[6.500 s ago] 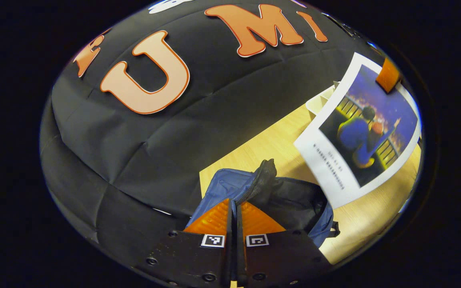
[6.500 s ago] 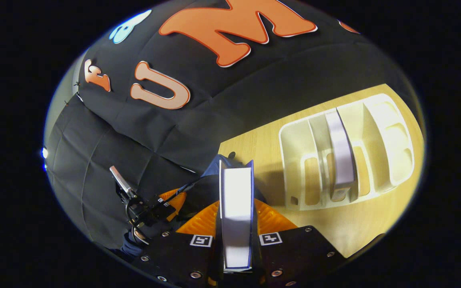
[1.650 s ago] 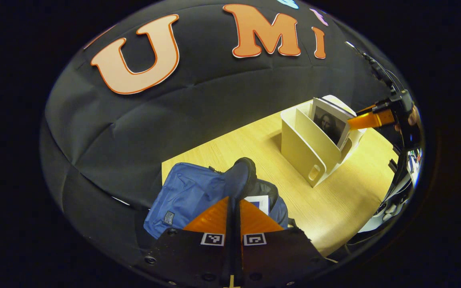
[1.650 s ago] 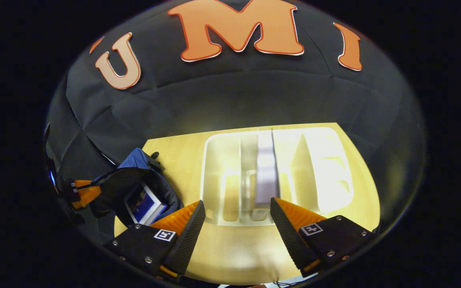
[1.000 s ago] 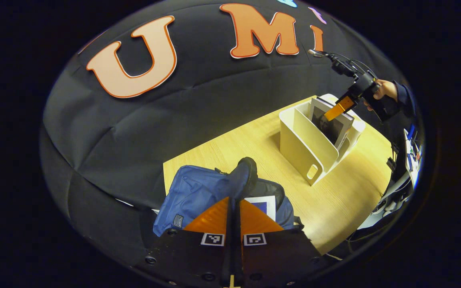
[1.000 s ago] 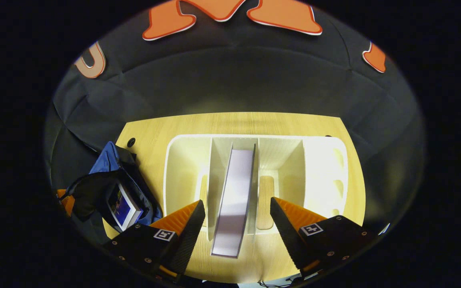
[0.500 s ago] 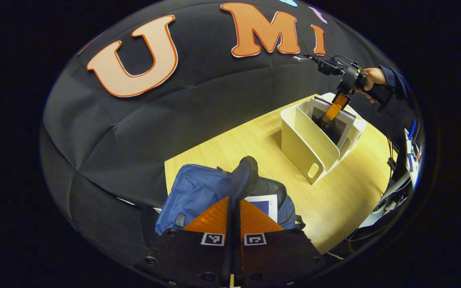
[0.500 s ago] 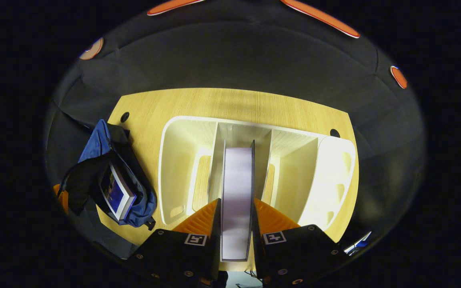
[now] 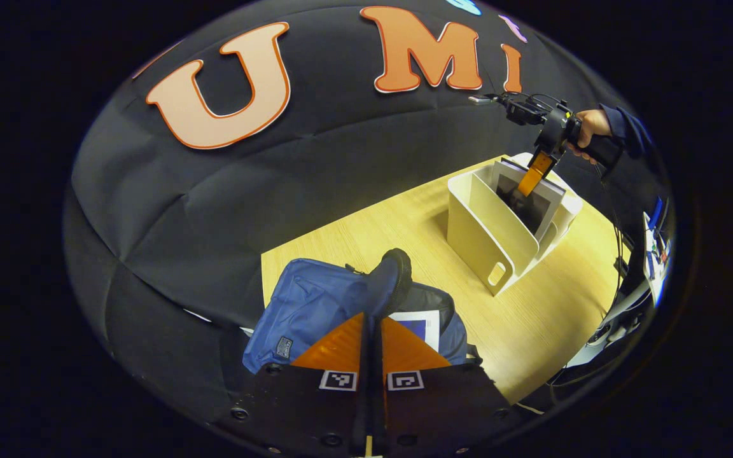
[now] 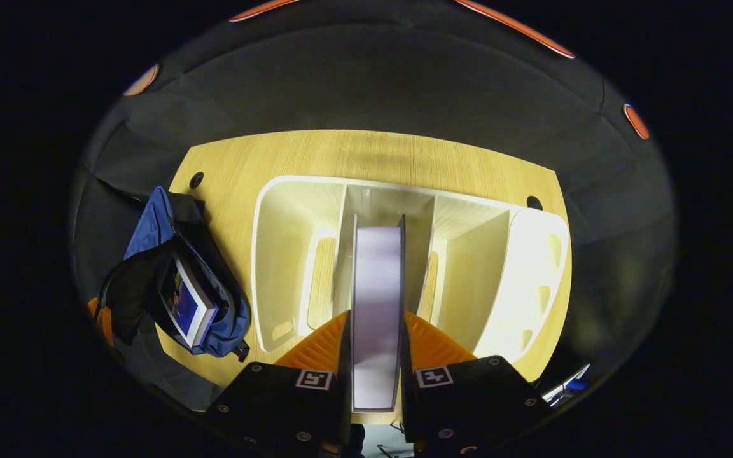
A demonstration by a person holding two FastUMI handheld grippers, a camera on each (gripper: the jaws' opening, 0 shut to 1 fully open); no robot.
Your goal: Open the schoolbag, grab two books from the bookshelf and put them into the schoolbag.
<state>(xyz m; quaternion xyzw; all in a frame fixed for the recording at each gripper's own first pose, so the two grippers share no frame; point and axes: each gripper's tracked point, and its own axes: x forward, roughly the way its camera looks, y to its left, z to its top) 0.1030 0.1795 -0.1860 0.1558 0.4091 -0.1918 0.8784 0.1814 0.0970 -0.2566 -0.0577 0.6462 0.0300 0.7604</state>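
The right gripper (image 10: 376, 340) is clamped on the second book (image 10: 376, 299), which stands upright in the middle slot of the cream bookshelf (image 10: 277, 254). At nine o'clock lies the open blue schoolbag (image 10: 150, 235) with the first book (image 10: 187, 304) inside. The left gripper (image 9: 371, 337) is pinched, apparently on the bag's flap (image 9: 387, 283).

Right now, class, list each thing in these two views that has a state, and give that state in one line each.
schoolbag: open, flap held up.
first book: inside the schoolbag.
second book: upright in the bookshelf's middle slot, gripped.
bookshelf: other slots empty.
left gripper: shut on the flap.
right gripper: shut on the second book.
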